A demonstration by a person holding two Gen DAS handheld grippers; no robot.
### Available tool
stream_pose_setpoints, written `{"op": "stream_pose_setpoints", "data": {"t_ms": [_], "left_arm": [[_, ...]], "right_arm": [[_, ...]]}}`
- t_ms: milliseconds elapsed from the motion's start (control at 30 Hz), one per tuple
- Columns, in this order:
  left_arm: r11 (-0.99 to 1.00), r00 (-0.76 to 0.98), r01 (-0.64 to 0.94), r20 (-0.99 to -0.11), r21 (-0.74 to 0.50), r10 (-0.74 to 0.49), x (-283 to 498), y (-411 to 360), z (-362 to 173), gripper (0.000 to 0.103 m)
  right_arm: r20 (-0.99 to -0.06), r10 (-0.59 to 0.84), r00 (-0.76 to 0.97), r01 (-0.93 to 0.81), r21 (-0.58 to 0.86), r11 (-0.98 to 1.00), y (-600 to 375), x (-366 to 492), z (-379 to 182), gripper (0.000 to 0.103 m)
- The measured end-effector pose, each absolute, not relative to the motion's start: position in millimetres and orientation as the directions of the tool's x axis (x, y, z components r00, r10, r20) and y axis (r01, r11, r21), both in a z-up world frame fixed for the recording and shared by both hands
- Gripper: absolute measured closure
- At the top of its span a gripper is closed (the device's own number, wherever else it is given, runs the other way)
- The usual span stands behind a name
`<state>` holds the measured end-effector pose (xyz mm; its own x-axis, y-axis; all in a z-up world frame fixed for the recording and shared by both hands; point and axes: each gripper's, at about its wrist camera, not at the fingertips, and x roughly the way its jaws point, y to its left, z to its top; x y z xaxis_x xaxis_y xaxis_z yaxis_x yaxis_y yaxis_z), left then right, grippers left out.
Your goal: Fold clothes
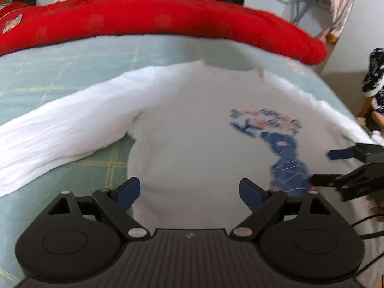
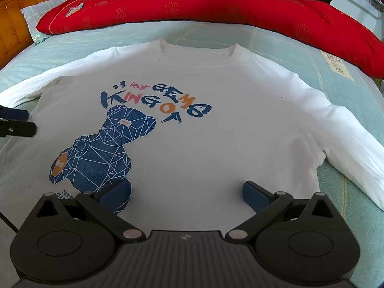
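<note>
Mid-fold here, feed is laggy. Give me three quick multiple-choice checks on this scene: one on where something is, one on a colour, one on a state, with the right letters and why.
1. Where does the red quilt lie relative to the white shirt?
A. Beyond the collar, along the far side of the bed
B. On top of the shirt's chest
C. Under the near hem

2. What colour is the bear print?
A. Green
B. Mostly blue
C. Black

3. How does the shirt lie?
A. Folded in half
B. Rolled into a bundle
C. Spread flat, print up, sleeves out

Answers:
1 A, the quilt runs across the bedsheet past the neckline.
2 B, blue facets with one orange patch.
3 C, both sleeves extend sideways; the left gripper and right gripper stand open above it.
</note>
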<state>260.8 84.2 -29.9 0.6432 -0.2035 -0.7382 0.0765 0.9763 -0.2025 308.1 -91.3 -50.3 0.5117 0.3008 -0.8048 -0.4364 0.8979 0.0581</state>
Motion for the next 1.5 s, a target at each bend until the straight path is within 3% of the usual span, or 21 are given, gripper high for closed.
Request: {"op": "stream_pose_setpoints", "data": {"t_ms": [200,400,667,1000,1300,1500], "left_arm": [[0.977,0.579,0.062,-0.790,-0.204,-0.202,243,81,-48,0.014],[0.965,0.595,0.023,-0.772,-0.260,-0.222,224,86,-37,0.014],[0.953,0.583,-0.029,-0.780,-0.301,-0.228,208,102,-36,0.014],[0.925,0.611,-0.291,-0.791,-0.243,-0.016,194,189,-23,0.014],[0.898,0.619,-0.431,-0.754,-0.090,0.221,253,261,-35,0.015],[0.903,0.546,-0.428,-0.807,-0.042,0.222,260,263,-58,0.016]], "right_arm": [[-0.825,0.287,0.488,-0.437,0.054,0.898,-88,313,-48,0.000],[-0.835,0.279,0.474,-0.425,0.061,0.903,-87,316,-42,0.000],[-0.782,0.360,0.509,-0.399,0.156,0.904,-77,318,-16,0.000],[-0.769,0.425,0.477,-0.447,0.204,0.871,-39,318,-10,0.000],[-0.780,0.436,0.448,-0.488,0.196,0.851,-9,315,-12,0.000],[-0.797,0.432,0.423,-0.499,0.192,0.845,7,314,-18,0.000]]}}
